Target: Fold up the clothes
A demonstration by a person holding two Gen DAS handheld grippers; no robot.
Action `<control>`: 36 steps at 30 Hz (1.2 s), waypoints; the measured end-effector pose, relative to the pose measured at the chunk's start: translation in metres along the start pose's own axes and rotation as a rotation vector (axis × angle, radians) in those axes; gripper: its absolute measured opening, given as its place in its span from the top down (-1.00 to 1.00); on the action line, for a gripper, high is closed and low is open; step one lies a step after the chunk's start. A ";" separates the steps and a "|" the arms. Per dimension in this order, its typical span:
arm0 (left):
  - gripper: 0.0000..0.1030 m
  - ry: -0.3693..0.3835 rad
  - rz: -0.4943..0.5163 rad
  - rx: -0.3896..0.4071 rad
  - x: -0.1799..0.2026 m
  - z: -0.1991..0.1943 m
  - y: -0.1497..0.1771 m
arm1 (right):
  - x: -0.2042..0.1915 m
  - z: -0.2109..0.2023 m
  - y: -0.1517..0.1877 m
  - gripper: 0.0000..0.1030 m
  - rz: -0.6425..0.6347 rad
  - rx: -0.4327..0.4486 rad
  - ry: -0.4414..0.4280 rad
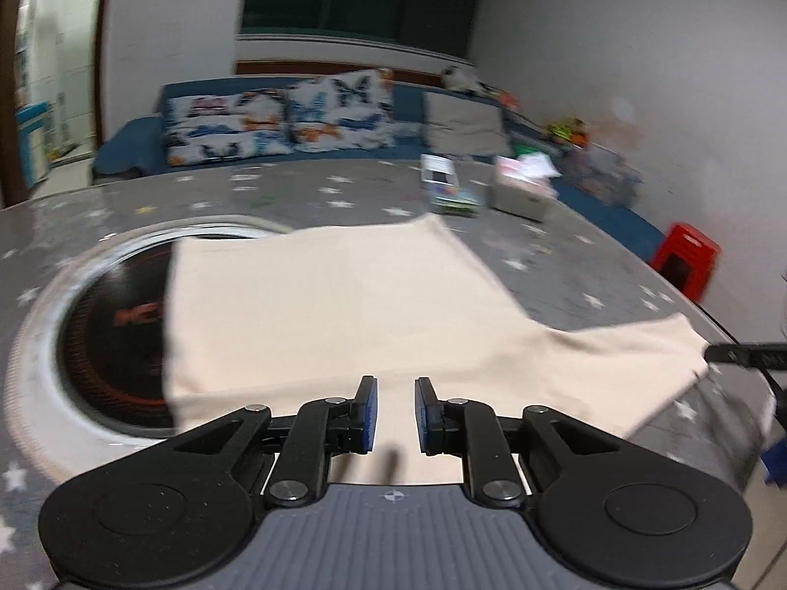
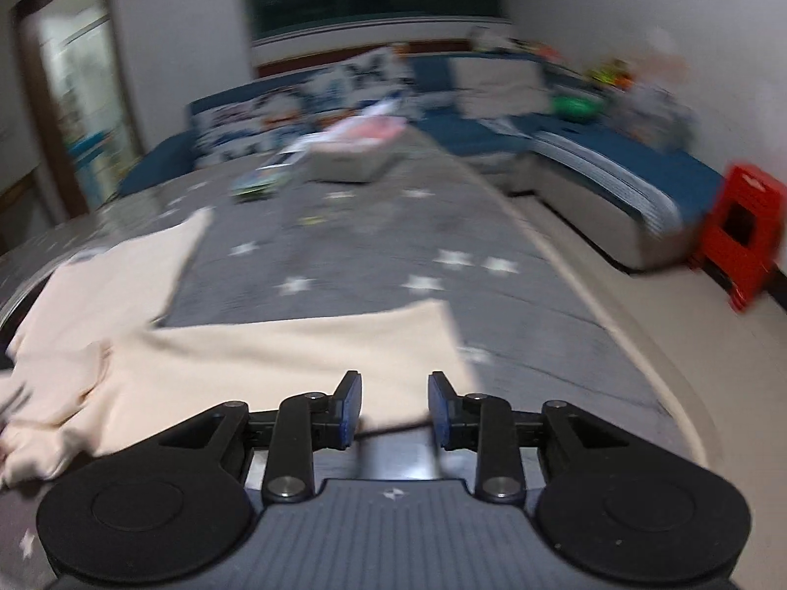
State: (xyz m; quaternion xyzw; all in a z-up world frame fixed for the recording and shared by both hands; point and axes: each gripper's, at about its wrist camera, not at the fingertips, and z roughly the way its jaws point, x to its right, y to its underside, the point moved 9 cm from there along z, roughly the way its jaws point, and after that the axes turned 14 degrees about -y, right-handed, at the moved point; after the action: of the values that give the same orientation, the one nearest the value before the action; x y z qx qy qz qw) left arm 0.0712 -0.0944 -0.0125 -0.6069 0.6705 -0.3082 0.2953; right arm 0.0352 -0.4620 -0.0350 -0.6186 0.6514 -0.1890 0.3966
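A cream garment (image 1: 324,305) lies spread on the grey star-patterned table (image 1: 565,255). My left gripper (image 1: 396,410) is open, its fingers just above the garment's near edge. One part of the garment stretches right to the other gripper's finger (image 1: 728,355) at the table's right edge. In the right wrist view the garment (image 2: 275,364) lies left and ahead. My right gripper (image 2: 394,410) is open over the garment's near right corner, with nothing between its pads. The right view is blurred.
A round induction hob (image 1: 103,344) is set in the table at left, partly under the garment. A tissue box (image 1: 524,191) and a small carton (image 1: 445,184) stand at the far side. A blue sofa (image 1: 275,123) and a red stool (image 2: 742,241) lie beyond.
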 end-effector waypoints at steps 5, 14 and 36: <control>0.65 0.071 0.071 0.000 0.041 0.000 0.001 | 0.028 -0.001 0.009 0.39 0.085 0.012 0.017; 0.65 0.104 0.137 -0.014 0.068 0.006 0.009 | 0.031 0.008 0.006 0.81 0.089 0.042 0.005; 0.63 0.182 0.204 0.000 0.089 0.005 0.018 | 0.012 -0.011 -0.047 0.91 0.004 0.164 -0.003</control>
State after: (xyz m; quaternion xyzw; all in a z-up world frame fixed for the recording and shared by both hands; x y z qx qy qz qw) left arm 0.0558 -0.1824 -0.0309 -0.5052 0.7526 -0.3303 0.2632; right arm 0.0587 -0.4841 0.0032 -0.5831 0.6344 -0.2400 0.4471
